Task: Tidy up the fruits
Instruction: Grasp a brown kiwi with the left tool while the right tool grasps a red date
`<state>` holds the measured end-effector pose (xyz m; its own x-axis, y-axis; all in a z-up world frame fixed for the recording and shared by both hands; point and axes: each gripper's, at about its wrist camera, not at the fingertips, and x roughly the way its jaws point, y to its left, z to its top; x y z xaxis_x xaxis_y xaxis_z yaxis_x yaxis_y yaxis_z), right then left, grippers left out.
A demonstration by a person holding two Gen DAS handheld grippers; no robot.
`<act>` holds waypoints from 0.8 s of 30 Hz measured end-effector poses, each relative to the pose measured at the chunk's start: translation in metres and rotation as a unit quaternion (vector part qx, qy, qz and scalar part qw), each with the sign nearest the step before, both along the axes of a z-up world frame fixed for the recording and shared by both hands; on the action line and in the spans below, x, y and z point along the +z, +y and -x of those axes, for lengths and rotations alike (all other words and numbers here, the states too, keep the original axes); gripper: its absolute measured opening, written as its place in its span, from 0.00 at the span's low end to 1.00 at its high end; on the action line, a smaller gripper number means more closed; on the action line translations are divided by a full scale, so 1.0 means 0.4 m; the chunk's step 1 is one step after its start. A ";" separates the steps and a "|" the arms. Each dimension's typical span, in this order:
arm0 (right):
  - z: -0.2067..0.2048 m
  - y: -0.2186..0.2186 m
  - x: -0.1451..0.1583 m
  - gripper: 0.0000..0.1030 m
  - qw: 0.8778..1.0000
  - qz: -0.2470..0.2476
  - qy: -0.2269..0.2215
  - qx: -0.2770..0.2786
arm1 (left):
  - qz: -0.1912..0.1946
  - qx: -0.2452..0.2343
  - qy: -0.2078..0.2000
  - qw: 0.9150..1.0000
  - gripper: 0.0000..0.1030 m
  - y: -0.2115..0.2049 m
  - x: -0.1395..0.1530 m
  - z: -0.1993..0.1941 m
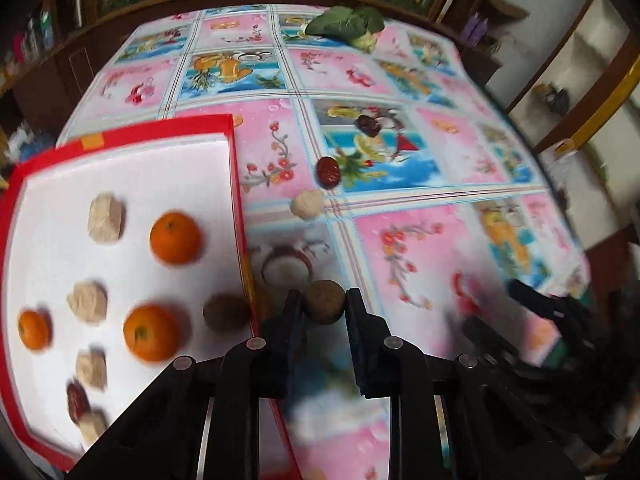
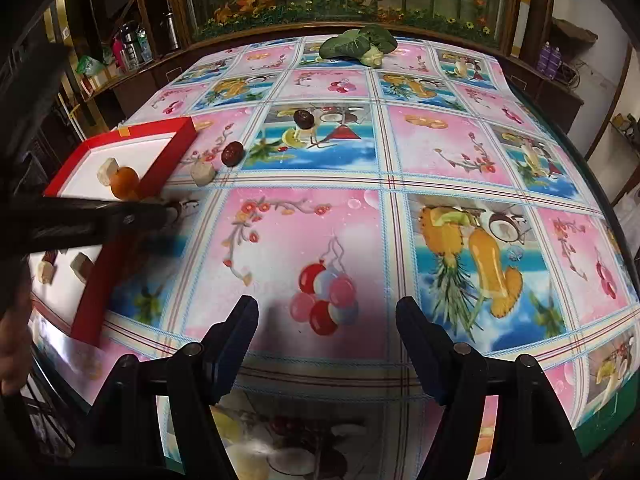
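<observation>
Jaws of the left tool (image 1: 323, 307) pinch a small round brown fruit (image 1: 323, 301) just right of the red-rimmed white tray (image 1: 236, 168) holding oranges (image 1: 175, 236) and pale chunks. The right tool (image 2: 327, 316) hangs wide and empty over the fruit-print bench cloth (image 2: 440, 152). Farther off lie a pale chunk (image 1: 307, 204), two dark dates (image 1: 329, 172) and a leafy green (image 1: 344, 22).

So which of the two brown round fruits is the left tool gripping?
The brown fruit on the tablecloth, just outside the red tray, pinched in the left tool. The other one lies inside the tray.
</observation>
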<state>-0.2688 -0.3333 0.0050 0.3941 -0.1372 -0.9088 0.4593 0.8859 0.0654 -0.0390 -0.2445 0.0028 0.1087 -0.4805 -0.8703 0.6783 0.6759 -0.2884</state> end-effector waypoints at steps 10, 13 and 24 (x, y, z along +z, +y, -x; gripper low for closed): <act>-0.199 0.023 0.003 0.59 0.997 0.011 0.020 0.070 | 0.078 0.056 0.034 0.995 0.20 0.221 0.031 -0.014; -0.279 0.021 -0.004 0.53 0.996 0.010 0.030 0.084 | 0.089 0.068 0.035 0.993 0.20 0.265 0.032 -0.023; -0.467 0.000 -0.069 0.35 0.994 -0.024 0.062 0.089 | 0.107 0.090 0.047 0.989 0.20 0.344 0.014 -0.060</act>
